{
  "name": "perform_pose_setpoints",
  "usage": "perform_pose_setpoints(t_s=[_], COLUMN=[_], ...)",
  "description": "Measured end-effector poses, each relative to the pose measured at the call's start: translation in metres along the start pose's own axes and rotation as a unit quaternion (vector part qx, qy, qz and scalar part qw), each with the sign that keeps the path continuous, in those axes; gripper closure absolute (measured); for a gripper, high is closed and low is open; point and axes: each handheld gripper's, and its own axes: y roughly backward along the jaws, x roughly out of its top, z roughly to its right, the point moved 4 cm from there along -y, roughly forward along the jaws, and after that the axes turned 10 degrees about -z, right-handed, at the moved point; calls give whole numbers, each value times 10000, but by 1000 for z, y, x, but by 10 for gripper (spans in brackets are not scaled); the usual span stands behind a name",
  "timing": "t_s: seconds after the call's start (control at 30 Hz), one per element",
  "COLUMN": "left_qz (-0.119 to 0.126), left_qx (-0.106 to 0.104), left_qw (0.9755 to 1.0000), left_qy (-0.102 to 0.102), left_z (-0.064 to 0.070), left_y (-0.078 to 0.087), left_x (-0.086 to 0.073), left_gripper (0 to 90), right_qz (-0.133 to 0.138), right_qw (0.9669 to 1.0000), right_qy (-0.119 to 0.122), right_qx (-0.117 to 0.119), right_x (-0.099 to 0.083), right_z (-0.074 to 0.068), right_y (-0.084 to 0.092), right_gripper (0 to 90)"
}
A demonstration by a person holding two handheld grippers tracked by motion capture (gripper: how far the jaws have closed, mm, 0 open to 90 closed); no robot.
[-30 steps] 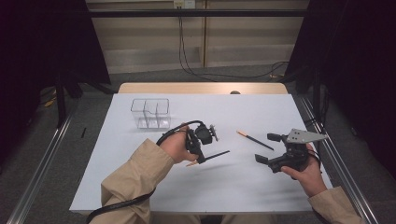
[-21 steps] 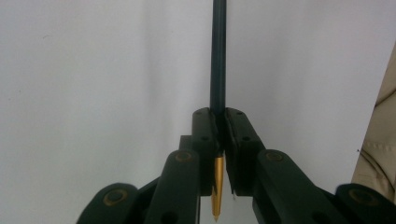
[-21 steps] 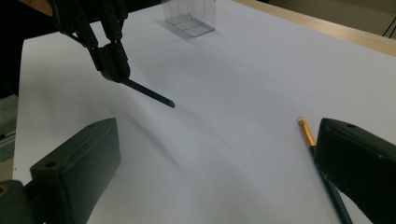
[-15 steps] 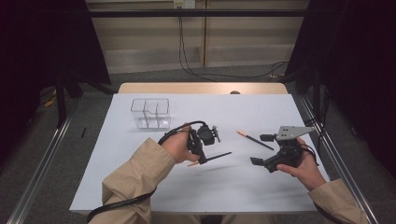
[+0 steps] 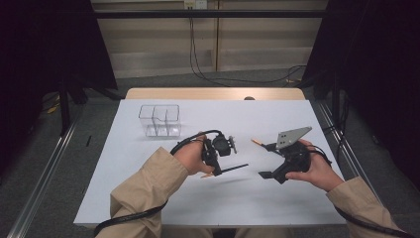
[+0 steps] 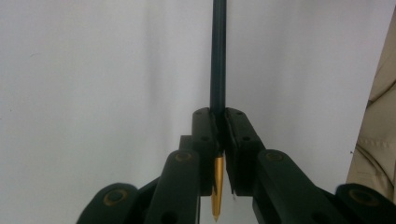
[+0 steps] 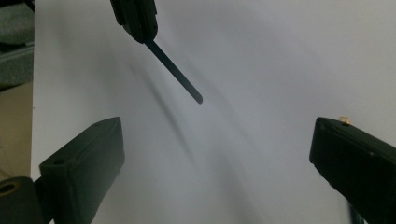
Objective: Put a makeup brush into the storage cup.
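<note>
Over the white counter (image 5: pixel 148 198), the left hand-held gripper (image 5: pixel 218 172) is pinching a dark pencil (image 5: pixel 235 168), slim, light and likely stiff. From the left hand-held gripper (image 6: pixel 220 133), the pencil (image 6: pixel 217 56) is jutting straight ahead, best gripped mid-shaft. The right hand-held gripper (image 7: pixel 215 163) is waiting, jaws spread, the pencil (image 7: pixel 175 72) well ahead.

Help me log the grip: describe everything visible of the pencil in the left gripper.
The pencil is thin, with a dark, blue-green shaft and a sharpened, yellowish wood-coloured tip. The left gripper is shut on it near the tip, so the long shaft sticks out past the jaws. It hangs roughly level above the white table, pointing toward the right gripper.
</note>
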Motion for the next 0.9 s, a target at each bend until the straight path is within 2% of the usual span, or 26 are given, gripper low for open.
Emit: perform_pose_setpoints(t_s=[0.17, 0.3, 0.4, 0.43, 0.47, 0.7, 0.9], left_qz=[-27, -37, -40, -65, -38, -40, 30], left_qx=[-7, -39, -27, -93, -26, -53, -52], left_qw=[10000, 9999, 9999, 9998, 9999, 9998, 9997], left_qy=[-43, -115, -97, -157, -141, -165, -224], left_z=[1, 2, 3, 3, 3, 4, 5], left_y=[-1, -1, -1, 0, -1, -2, 0], left_x=[1, 2, 3, 3, 3, 5, 8], left_gripper=[834, 834, 834, 834, 834, 834, 834], right_qz=[-372, -529, -619, -643, -671, -789, -856], right_qw=[9990, 9980, 9973, 9971, 9968, 9944, 9924], right_qy=[255, 328, 380, 396, 417, 656, 817], right_qx=[52, 91, 83, 98, 87, 256, 326], right_x=[6, 10, 13, 14, 15, 21, 26], right_z=[-1, -1, -1, -2, -2, -3, -6], right_y=[-4, -6, -9, -10, -11, -16, -21], right_gripper=[55, 81, 96, 111, 132, 297, 403])
